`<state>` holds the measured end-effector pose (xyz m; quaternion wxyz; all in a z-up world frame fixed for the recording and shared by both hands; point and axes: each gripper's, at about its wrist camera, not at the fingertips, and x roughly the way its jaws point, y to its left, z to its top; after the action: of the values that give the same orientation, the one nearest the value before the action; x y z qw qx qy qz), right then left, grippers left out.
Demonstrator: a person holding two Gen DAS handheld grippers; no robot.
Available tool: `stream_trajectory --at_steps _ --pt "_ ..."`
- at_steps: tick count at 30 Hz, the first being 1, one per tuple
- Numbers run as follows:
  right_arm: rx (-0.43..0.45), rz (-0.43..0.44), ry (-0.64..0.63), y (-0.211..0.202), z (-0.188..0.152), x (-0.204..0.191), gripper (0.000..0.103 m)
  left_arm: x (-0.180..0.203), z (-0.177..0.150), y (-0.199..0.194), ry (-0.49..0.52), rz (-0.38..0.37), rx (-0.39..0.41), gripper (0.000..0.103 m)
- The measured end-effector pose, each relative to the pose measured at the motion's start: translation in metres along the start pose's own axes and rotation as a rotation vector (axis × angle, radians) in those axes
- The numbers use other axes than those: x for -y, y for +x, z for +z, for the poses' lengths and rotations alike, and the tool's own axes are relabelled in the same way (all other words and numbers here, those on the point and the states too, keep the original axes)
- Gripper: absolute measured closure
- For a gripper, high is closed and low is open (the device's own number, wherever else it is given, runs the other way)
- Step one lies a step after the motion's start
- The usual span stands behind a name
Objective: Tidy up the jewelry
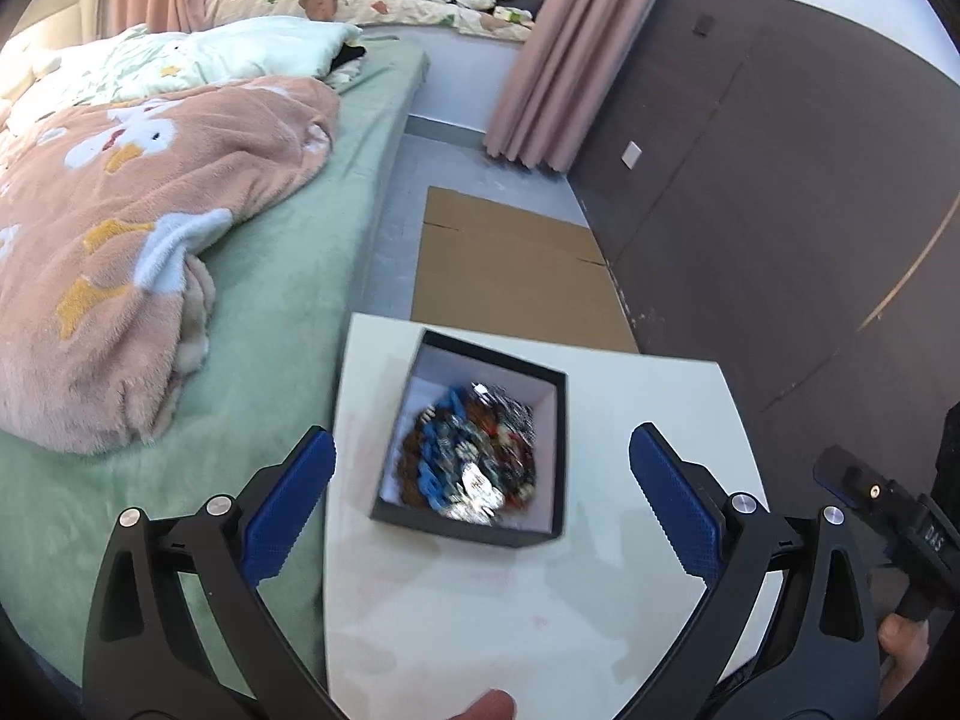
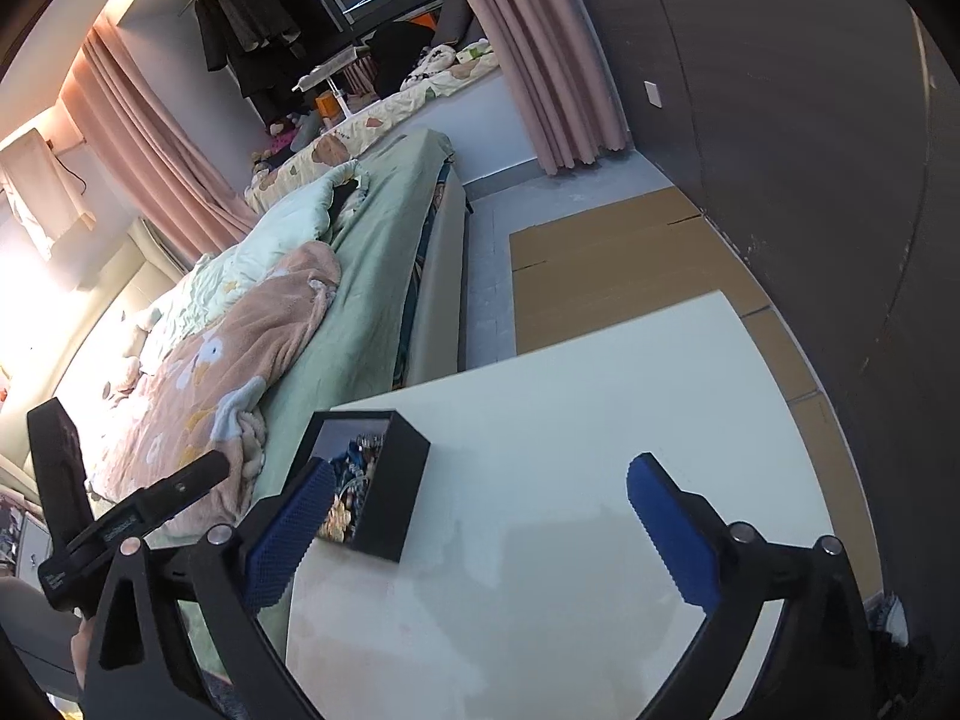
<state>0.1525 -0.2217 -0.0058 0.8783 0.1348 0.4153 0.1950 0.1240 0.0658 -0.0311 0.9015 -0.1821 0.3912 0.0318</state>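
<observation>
A black square box (image 1: pixel 549 456) with a white lining stands on the white table (image 1: pixel 480 612). It holds a tangled heap of jewelry (image 1: pixel 474 462) in blue, brown, silver and red. My left gripper (image 1: pixel 480 498) is open and empty, hovering above the box with its blue pads on either side. In the right wrist view the same box (image 2: pixel 408 480) stands left of center, with the jewelry (image 2: pixel 354 492) showing inside it. My right gripper (image 2: pixel 480 528) is open and empty over bare table (image 2: pixel 570 420), its left pad in front of the box.
A bed with a green sheet (image 1: pixel 264 300) and a pink blanket (image 1: pixel 120 228) lies close along the table's left edge. Flat cardboard (image 1: pixel 510 264) covers the floor beyond the table. A dark wall panel (image 1: pixel 780 180) runs along the right. Pink curtains (image 1: pixel 558 48) hang at the back.
</observation>
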Motion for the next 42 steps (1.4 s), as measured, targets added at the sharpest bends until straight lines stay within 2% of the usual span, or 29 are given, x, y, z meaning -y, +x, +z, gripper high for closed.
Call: stream_trajectory --at_steps 5,14,18,23,27,33,35,42 --pt "-0.008 -0.034 -0.015 -0.021 -0.020 0.010 0.008 0.018 -0.016 -0.012 0.081 0.024 0.014 0.005" --pt "0.002 -0.096 -0.026 -0.062 -0.048 0.023 0.007 0.027 -0.045 -0.048 0.093 0.034 0.094 0.005" --pt "-0.012 -0.014 0.006 -0.078 -0.064 0.022 0.007 0.034 -0.059 -0.059 0.129 0.066 0.111 0.005" --pt "-0.005 0.044 -0.048 -0.090 -0.071 0.004 0.007 0.038 -0.073 -0.073 0.149 0.084 0.139 0.005" --pt "0.004 0.023 -0.071 -0.092 -0.071 0.003 0.007 0.040 -0.076 -0.077 0.146 0.107 0.165 0.005" --pt "0.015 -0.046 -0.062 -0.094 -0.073 0.015 0.007 0.044 -0.075 -0.081 0.131 0.087 0.199 0.005" --pt "0.021 -0.076 -0.061 -0.094 -0.073 0.018 0.007 0.047 -0.075 -0.081 0.136 0.081 0.203 0.005" --pt "0.038 -0.094 -0.059 -0.098 -0.071 0.023 0.007 0.050 -0.075 -0.074 0.142 0.114 0.190 0.005"
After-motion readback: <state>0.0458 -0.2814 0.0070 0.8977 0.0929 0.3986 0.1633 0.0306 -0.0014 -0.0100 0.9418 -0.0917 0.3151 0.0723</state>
